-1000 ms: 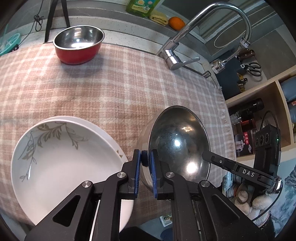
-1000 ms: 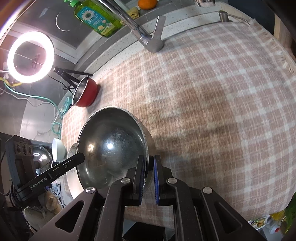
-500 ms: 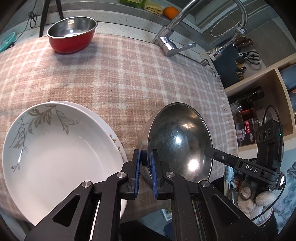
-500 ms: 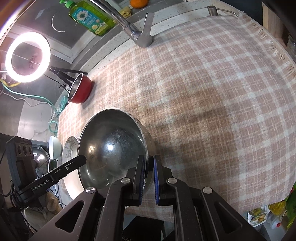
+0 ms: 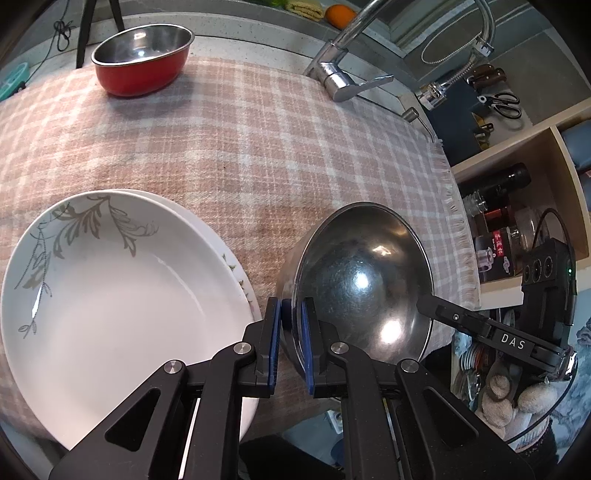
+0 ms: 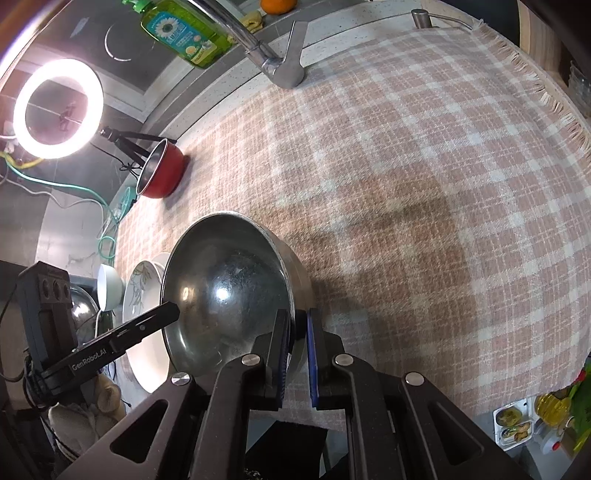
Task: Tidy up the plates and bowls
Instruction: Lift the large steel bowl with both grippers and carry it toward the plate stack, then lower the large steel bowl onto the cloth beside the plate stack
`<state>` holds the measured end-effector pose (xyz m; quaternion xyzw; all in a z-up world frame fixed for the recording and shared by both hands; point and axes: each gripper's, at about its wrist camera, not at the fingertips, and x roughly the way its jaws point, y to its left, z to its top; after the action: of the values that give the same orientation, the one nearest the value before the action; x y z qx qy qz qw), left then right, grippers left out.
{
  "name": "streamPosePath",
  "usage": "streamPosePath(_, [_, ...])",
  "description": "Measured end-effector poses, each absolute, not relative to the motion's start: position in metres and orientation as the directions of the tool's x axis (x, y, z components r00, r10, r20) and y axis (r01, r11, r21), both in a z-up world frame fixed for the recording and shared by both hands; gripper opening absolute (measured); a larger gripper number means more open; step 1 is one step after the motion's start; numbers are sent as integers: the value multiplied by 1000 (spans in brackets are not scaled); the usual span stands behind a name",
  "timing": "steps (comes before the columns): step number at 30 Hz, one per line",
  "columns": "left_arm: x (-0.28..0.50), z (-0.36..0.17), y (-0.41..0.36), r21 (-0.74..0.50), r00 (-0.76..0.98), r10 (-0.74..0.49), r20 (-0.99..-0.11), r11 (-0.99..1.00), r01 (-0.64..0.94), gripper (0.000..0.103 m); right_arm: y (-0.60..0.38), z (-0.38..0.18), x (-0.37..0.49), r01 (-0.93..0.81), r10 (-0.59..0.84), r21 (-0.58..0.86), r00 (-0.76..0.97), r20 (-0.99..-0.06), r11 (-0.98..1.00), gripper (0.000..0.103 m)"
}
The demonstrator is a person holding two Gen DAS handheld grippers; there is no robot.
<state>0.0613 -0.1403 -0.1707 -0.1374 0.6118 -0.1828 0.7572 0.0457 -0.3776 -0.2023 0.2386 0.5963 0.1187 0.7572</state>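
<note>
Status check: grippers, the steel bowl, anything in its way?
Left gripper and right gripper both shut on steel bowl, opposite rims. Bowl tilted above the cloth. Stacked plates close beside it; red bowl far off.

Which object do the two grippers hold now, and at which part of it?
Both hold the steel bowl by its rim: left gripper and right gripper on opposite sides.

A home kitchen: a tap (image 5: 341,79) over the worktop (image 6: 207,99), dish soap (image 6: 184,35), scissors (image 5: 500,103), and bottles on a shelf (image 5: 495,188).
</note>
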Motion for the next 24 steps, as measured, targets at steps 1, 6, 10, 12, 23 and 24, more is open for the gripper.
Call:
streamPosePath(1, [61,-170,-141,-430,185,-444,-877,896,112,9,-377,-202,45,105,463,502,261,-847,859,9])
streamPosePath(6, [62,-170,-141,-430,182,-446,-877,895,121,9,-378,-203,40,108,463,501,257,-848,858,9])
streamPosePath(10, [63,-171,-141,-423,180,-441,-879,897,127,9,-377,-202,38,109,466,505,257,-846,856,9])
streamPosePath(12, [63,-171,-141,-423,179,-441,-880,897,129,9,-377,-202,37,110,466,505,258,-846,856,9])
streamPosePath(23, [62,-171,-140,-416,178,-433,-884,900,129,12,-376,-203,38,117,471,509,252,-845,853,12])
streamPosePath(24, [62,-171,-139,-419,178,-437,-882,899,129,12,-377,-203,39,116,471,510,252,-845,852,12])
